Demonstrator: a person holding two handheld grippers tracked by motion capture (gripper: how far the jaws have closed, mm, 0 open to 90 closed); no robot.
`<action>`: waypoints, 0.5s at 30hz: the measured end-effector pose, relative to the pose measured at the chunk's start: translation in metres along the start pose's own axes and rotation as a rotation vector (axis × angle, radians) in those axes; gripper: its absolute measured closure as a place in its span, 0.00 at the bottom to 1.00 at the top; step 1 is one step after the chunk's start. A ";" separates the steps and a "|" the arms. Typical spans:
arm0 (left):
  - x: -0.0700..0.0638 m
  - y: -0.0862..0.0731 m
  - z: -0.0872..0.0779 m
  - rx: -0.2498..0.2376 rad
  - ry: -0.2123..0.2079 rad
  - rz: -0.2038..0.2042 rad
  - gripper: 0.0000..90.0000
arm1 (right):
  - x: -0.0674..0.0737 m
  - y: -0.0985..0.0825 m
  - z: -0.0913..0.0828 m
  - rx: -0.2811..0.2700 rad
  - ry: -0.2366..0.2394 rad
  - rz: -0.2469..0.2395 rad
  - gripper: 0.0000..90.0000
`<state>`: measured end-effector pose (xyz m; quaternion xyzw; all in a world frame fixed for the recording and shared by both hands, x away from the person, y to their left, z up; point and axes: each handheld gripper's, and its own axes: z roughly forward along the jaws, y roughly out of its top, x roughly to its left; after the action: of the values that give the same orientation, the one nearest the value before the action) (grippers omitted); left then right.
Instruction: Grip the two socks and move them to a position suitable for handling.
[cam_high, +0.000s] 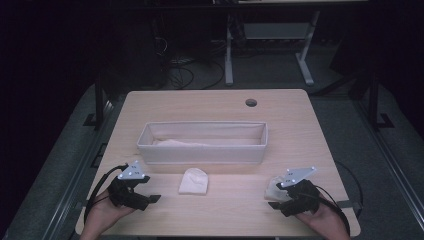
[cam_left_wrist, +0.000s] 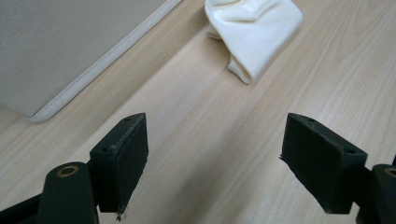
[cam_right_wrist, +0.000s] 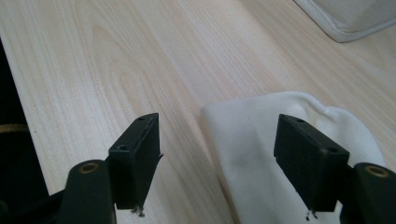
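A folded white cloth (cam_high: 193, 181) lies on the wooden table (cam_high: 230, 210) just in front of a long grey fabric bin (cam_high: 202, 155). My left gripper (cam_high: 151, 198) is at the near left, open, pointing toward that cloth (cam_left_wrist: 254, 28), which lies ahead of and beyond its spread jaws (cam_left_wrist: 219, 158). A second white cloth (cam_high: 275, 187) lies at the near right. My right gripper (cam_high: 274, 202) hovers open right at it. In the right gripper view this cloth (cam_right_wrist: 252, 140) lies between and under the jaws (cam_right_wrist: 219, 158), nearer the right-hand one.
Inside the bin lies another pale cloth (cam_high: 177, 142). The bin's wall (cam_left_wrist: 70, 46) is close on the left gripper's left, and its corner (cam_right_wrist: 345, 21) lies ahead of the right gripper. A cable hole (cam_high: 251, 102) sits at the table's far edge.
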<state>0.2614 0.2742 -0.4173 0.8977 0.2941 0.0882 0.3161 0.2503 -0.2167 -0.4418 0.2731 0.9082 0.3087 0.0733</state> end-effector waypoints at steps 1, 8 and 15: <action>0.000 0.001 0.000 0.001 -0.002 0.003 0.25 | -0.001 -0.001 0.000 0.003 0.002 0.000 0.34; -0.003 0.003 0.000 0.005 -0.020 0.024 0.26 | -0.004 -0.004 -0.001 0.007 0.011 0.015 0.33; -0.006 0.010 0.000 0.027 -0.045 0.051 0.26 | 0.000 -0.001 -0.002 0.018 0.008 0.003 0.32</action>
<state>0.2606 0.2644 -0.4110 0.9109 0.2650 0.0722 0.3080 0.2497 -0.2186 -0.4412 0.2738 0.9108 0.3017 0.0666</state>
